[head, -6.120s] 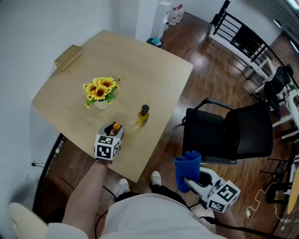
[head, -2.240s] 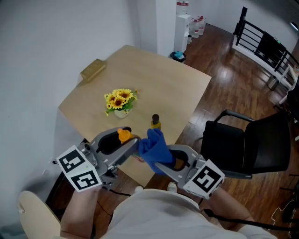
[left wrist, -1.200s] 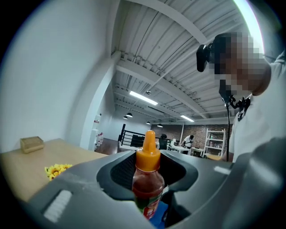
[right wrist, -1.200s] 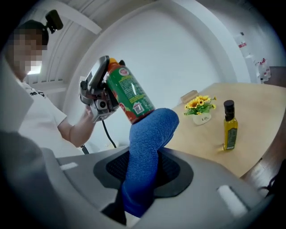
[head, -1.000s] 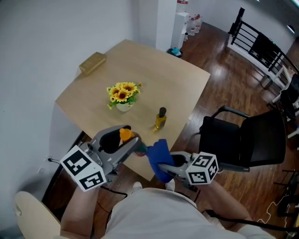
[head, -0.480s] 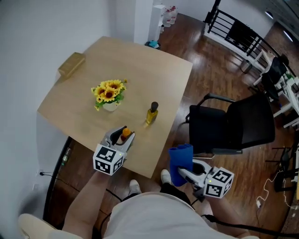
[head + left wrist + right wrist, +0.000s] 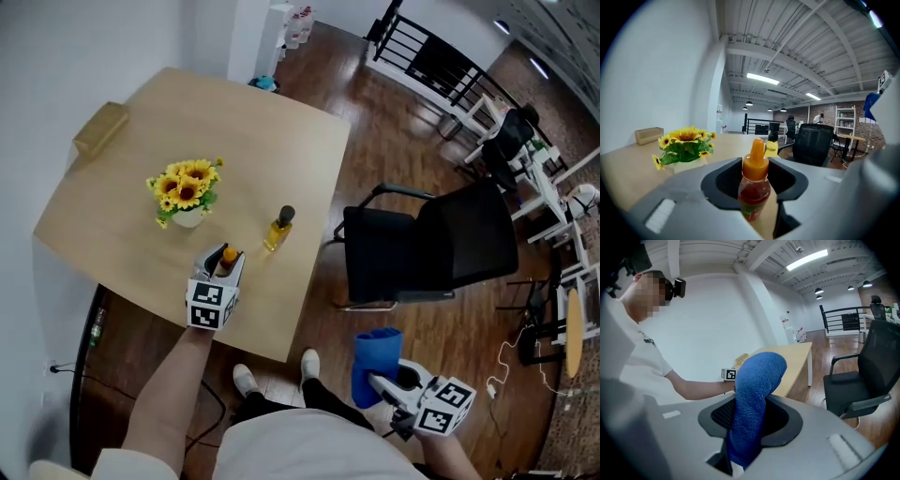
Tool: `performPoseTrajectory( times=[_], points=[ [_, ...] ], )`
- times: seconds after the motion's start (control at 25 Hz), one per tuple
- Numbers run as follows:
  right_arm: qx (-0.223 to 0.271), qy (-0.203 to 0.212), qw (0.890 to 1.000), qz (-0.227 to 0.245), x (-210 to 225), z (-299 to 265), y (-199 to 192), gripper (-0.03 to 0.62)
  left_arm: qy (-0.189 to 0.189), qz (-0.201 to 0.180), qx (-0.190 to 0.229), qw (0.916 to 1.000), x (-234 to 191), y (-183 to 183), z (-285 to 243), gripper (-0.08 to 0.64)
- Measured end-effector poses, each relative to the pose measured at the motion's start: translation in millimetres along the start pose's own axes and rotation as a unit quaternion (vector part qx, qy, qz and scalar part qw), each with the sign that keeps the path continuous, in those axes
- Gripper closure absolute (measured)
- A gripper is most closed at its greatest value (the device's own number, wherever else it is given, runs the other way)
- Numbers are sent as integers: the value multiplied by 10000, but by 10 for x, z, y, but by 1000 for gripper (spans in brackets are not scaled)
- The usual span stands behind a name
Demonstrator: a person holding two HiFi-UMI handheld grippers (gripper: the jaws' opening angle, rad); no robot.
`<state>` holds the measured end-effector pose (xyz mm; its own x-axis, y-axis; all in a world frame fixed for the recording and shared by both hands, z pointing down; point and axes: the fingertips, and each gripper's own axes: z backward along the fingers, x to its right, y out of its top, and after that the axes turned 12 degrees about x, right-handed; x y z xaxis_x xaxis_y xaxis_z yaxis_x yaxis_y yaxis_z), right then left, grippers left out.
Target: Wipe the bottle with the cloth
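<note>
Wood table (image 7: 281,122) upper left of frame, your left gripper (image 7: 227,261) clamped narrow on orange-capped bottle (image 7: 754,185) over table's near edge, your right gripper (image 7: 380,382) pinching blue cloth (image 7: 375,352) lower right, off table

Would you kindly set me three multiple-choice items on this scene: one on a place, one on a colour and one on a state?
1. Where is the blue cloth?
A) in the right claw, out beyond the table's edge
B) beside the flowers
C) over the chair

2. What colour is the cap of the bottle in the left claw?
A) black
B) orange
C) white

3. How does the left claw stand?
A) open and empty
B) shut on the blue cloth
C) shut on the bottle

Answers:
1 A, since the blue cloth stands up between the right claw's jaws, over the floor.
2 B, since the left gripper view shows an orange cap.
3 C, since its jaws close around that bottle's body.
</note>
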<state>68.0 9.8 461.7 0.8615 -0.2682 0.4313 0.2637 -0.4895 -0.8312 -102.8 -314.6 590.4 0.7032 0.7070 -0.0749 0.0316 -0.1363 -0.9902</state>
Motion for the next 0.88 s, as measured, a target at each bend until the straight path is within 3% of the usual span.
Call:
performPoseTrajectory(
  times=[0.2, 0.28, 0.36, 0.56, 0.72, 0.88],
  points=[
    [-75, 132, 9997, 203, -45, 35, -37, 449, 35, -152, -95, 9998, 26, -105, -24, 387],
    [-73, 260, 9993, 272, -58, 40, -50, 449, 19, -286, -150, 9995, 59, -68, -12, 314],
    [-33, 394, 9986, 348, -52, 85, -44, 449, 61, -442, -132, 9989, 118, 23, 52, 296],
    [123, 725, 9955, 595, 63, 386, -34, 449, 569, -496, -125, 9971, 341, 176, 593, 290],
    [209, 994, 9915, 808, 259, 821, -101, 449, 923, -298, -65, 9953, 864, 295, 1216, 291],
    [349, 1330, 9833, 1193, 475, 1347, -218, 449, 1113, -18, 283, 9934, 1726, 501, 1862, 334]
  ],
)
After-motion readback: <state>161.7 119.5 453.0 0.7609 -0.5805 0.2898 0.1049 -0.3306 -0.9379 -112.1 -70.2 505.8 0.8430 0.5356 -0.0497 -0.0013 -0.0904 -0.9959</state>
